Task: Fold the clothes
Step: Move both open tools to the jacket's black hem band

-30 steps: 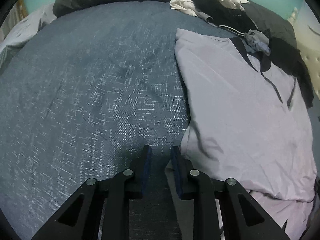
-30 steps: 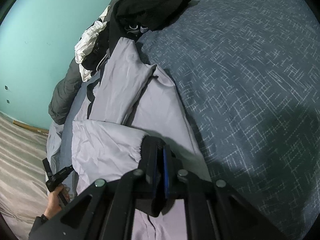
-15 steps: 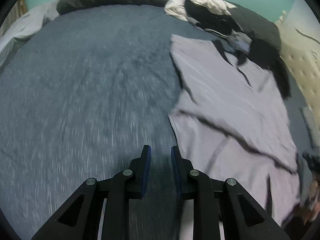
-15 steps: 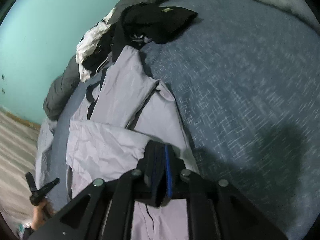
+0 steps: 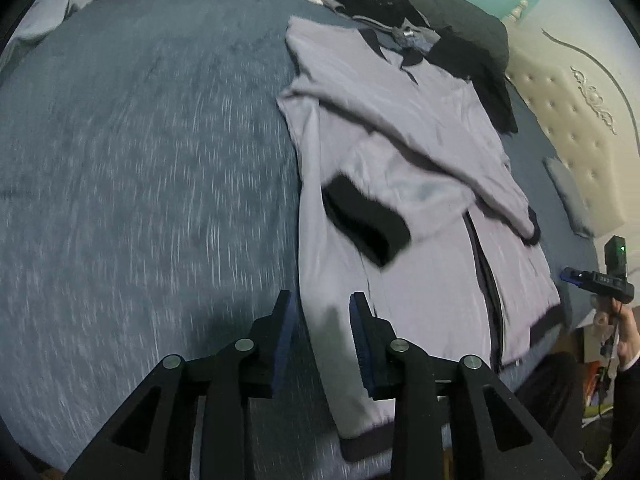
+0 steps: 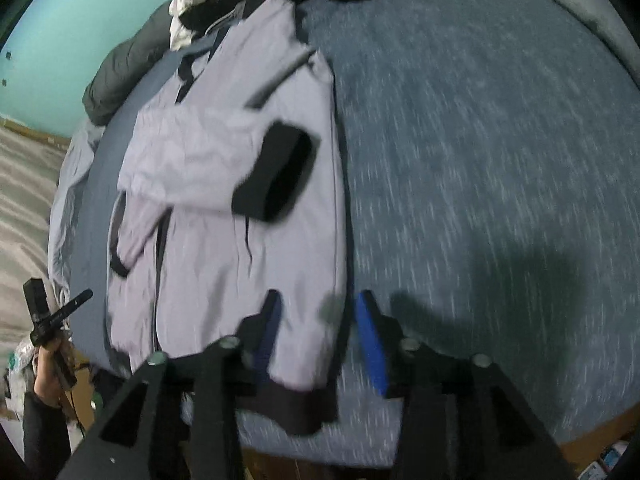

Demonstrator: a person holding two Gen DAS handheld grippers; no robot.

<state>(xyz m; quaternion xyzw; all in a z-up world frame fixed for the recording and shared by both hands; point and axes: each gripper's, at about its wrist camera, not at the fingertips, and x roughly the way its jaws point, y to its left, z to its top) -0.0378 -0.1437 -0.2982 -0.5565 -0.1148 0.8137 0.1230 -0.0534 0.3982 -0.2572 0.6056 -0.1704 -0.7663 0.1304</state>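
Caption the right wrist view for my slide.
Open right gripper above the lavender jacket on the blue bedspread, one black-cuffed sleeve folded across its front.

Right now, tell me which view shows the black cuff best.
The right wrist view: the cuff lies whole on the grey jacket, near the middle of the picture, with its outline fairly sharp. The left wrist view also shows it, but more smeared by blur.

Smooth cloth jacket, matt cuffs
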